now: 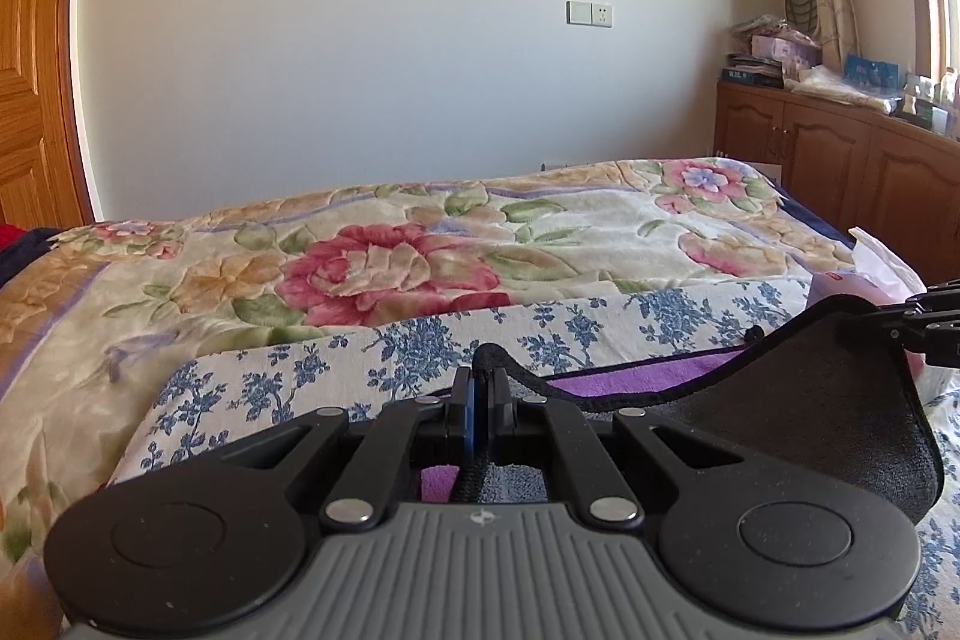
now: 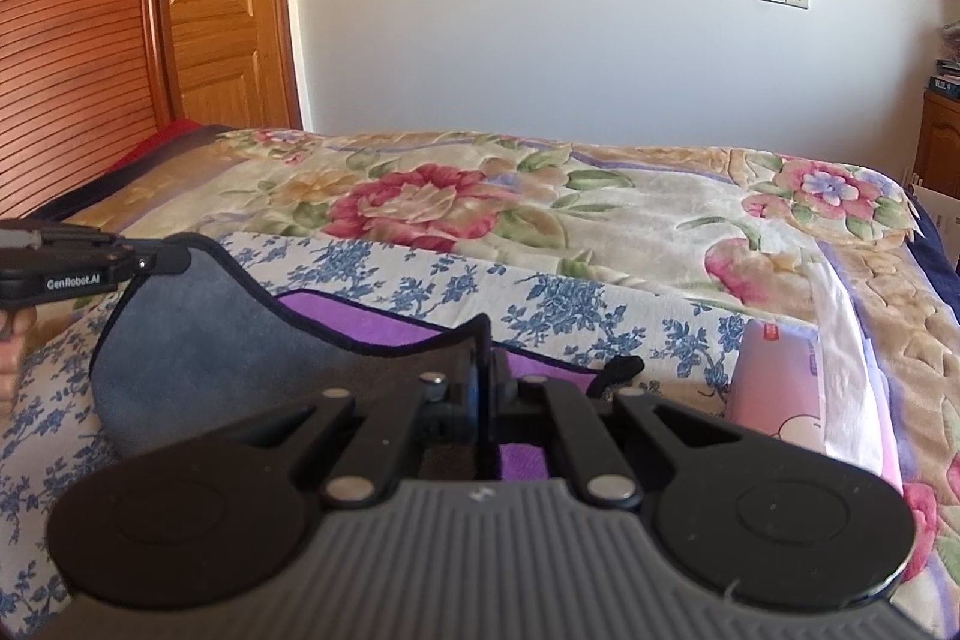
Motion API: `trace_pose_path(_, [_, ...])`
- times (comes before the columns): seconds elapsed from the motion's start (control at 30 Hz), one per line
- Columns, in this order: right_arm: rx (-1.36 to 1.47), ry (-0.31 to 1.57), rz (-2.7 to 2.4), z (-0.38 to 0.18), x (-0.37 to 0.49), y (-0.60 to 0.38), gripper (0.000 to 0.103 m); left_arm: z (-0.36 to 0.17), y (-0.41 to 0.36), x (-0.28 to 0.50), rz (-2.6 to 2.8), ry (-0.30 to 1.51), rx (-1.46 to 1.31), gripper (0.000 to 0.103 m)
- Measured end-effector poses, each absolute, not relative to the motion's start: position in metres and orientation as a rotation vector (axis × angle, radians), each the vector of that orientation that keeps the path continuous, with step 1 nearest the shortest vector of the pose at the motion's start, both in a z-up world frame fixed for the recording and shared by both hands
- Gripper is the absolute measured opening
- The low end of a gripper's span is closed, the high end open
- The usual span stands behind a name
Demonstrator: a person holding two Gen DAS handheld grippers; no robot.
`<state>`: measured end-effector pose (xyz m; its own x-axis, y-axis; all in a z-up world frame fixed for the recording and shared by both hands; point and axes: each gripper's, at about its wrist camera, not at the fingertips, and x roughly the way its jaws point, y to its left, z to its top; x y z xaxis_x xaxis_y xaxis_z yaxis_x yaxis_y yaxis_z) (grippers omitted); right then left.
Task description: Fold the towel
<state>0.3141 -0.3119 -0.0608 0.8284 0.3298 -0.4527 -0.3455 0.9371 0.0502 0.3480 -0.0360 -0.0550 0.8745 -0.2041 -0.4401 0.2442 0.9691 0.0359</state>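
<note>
The towel [image 1: 798, 400] is dark grey on one side and purple on the other, with a black hem, and lies on a blue-flowered sheet [image 1: 288, 382]. My left gripper [image 1: 480, 376] is shut on one towel corner, lifted off the bed. My right gripper [image 2: 483, 340] is shut on the other corner. The grey side [image 2: 198, 340] hangs slack between the two corners, and the purple side [image 2: 372, 325] lies flat behind it. Each gripper shows at the edge of the other's view: the right one [image 1: 924, 325] and the left one [image 2: 144, 263].
A floral blanket [image 1: 390, 268] covers the bed behind the sheet. A pink packet [image 2: 774, 388] and white cloth [image 2: 840, 316] lie to the right of the towel. A wooden cabinet [image 1: 840, 160] with clutter stands at the right, and a wooden headboard [image 2: 66, 40] at the left.
</note>
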Motion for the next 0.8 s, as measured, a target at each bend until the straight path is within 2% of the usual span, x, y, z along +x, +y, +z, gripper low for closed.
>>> trace_pose_path(0.8, [-0.042,0.426,0.300,-0.068,0.331,-0.317,0.004,-0.052,-0.044,0.382,-0.226,0.431,0.139,0.005])
